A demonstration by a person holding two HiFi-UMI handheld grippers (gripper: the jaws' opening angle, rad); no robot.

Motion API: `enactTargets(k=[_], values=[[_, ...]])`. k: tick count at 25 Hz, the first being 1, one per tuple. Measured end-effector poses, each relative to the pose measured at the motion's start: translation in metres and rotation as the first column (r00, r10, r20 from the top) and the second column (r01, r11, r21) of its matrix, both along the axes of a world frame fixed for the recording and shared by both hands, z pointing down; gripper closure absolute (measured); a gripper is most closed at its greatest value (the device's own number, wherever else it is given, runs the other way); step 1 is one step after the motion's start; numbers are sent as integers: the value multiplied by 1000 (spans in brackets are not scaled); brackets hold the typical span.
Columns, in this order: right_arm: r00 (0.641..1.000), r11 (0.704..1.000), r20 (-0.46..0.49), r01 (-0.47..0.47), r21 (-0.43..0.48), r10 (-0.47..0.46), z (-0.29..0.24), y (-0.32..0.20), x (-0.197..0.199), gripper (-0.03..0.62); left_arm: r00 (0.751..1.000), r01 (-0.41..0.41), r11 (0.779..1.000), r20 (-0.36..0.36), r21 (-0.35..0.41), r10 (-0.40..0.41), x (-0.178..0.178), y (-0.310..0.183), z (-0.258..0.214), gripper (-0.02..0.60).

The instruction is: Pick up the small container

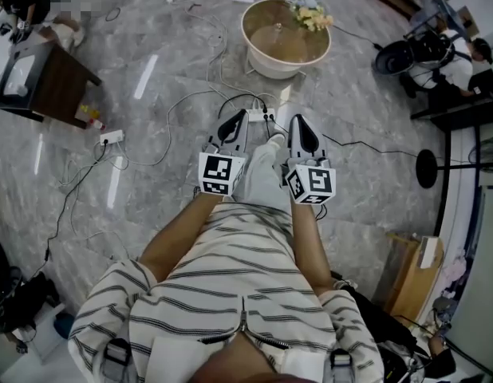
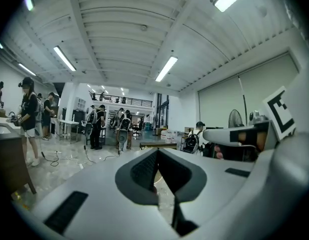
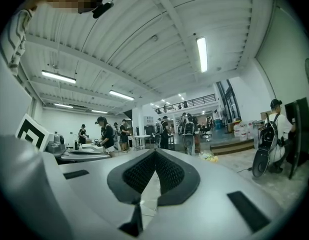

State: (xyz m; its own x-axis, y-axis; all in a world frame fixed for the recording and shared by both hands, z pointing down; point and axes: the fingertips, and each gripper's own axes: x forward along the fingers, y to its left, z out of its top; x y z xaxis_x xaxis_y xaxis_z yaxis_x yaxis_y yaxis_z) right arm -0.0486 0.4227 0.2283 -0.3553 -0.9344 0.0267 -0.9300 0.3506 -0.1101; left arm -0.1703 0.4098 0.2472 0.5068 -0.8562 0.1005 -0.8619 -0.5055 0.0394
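I cannot make out a small container in any view. My left gripper (image 1: 230,126) and right gripper (image 1: 303,131) are held side by side at waist height and point forward over the marble floor. In the left gripper view the left gripper (image 2: 157,152) has its ribbed pads together at the tips, with nothing between them. The right gripper (image 3: 155,153) looks the same in its own view, shut and empty. Ahead of both stands a round cream table (image 1: 265,58) with a bunch of flowers (image 1: 312,16) on its top.
Cables and power strips (image 1: 111,138) lie over the floor between me and the round table. A dark wooden table (image 1: 59,82) stands at the left. A black round stand base (image 1: 427,168) and a cardboard box (image 1: 410,270) are at the right. Several people stand further off.
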Motion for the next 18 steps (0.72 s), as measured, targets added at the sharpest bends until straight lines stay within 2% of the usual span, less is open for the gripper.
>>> enactTargets(k=[9,18], values=[[1000,1000,13,-11,-14,11,19,-94,25,586,1000,-13,1000,18,-18,14,29,-90,17,583],[1000,998,9,1,-60,0,32,-241,78,586,1000,-10,998,22,-59,11,85,-238,32,583]])
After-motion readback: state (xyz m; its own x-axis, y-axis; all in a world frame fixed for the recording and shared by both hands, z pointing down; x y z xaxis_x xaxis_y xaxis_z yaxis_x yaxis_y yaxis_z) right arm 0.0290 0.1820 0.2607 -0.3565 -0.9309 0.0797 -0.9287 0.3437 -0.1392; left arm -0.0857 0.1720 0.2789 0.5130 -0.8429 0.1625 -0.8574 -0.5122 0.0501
